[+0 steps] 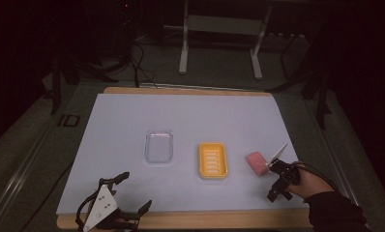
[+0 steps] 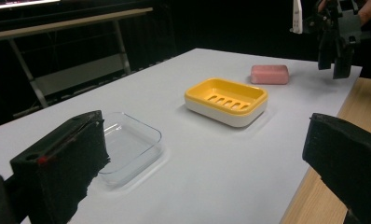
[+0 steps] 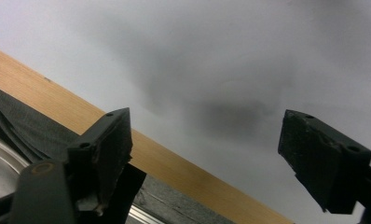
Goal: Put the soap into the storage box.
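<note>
A pink soap bar [image 1: 257, 162] [image 2: 269, 74] lies on the white table top, right of a yellow soap dish [image 1: 213, 160] [image 2: 226, 99]. A clear plastic dish [image 1: 159, 146] [image 2: 127, 147] sits left of the yellow one. My right gripper [image 1: 276, 191] [image 3: 207, 158] is held in a hand just right of the soap bar and apart from it. It points down at the table near the wooden front edge, jaws open with nothing between them. My left gripper [image 1: 132, 193] [image 2: 202, 158] rests at the front left, jaws wide open and empty, facing the dishes.
The white sheet [image 1: 190, 116] covers a wooden board whose edge [image 1: 205, 220] shows along the front. Beyond the table stand a metal frame [image 1: 219, 38] and cables on a dark floor. A dark sleeve [image 1: 333, 210] comes in at the bottom right.
</note>
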Motion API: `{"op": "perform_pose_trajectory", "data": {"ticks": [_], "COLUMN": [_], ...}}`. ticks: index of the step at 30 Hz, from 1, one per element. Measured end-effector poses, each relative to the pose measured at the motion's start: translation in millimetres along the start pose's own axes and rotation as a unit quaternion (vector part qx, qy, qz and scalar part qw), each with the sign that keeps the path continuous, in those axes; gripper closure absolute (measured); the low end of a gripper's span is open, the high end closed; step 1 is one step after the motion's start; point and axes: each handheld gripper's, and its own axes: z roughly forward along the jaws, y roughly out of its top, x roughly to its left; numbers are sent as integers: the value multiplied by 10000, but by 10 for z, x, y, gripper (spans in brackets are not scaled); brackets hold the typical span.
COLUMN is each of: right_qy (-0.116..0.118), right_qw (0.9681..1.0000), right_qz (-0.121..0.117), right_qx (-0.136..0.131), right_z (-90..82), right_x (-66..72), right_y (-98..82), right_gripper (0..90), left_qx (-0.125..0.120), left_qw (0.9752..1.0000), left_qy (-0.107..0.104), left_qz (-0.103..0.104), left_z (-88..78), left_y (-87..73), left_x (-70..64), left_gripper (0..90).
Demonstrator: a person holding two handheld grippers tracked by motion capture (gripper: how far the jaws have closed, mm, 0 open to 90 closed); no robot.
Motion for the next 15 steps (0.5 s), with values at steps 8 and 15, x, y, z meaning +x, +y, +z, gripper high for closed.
{"op": "perform_pose_trajectory", "data": {"ticks": [8,15], "right_qy": [-19,-248], "right_qw": [9999,9991], "right_qz": [-82,-244], "right_qx": [-93,-247], "right_z": [-26,-58], "right_x": [-63,-68], "right_y": [54,134], "right_gripper": [130,127], "left_qx": [27,34], "left_qw": [10000,10000], "left_qy": [-1,-19], "left_qz": [21,16], "left_z": [8,9], "left_y": [-1,-2], "left_x": [-6,-5], "left_gripper": [3,4]}}
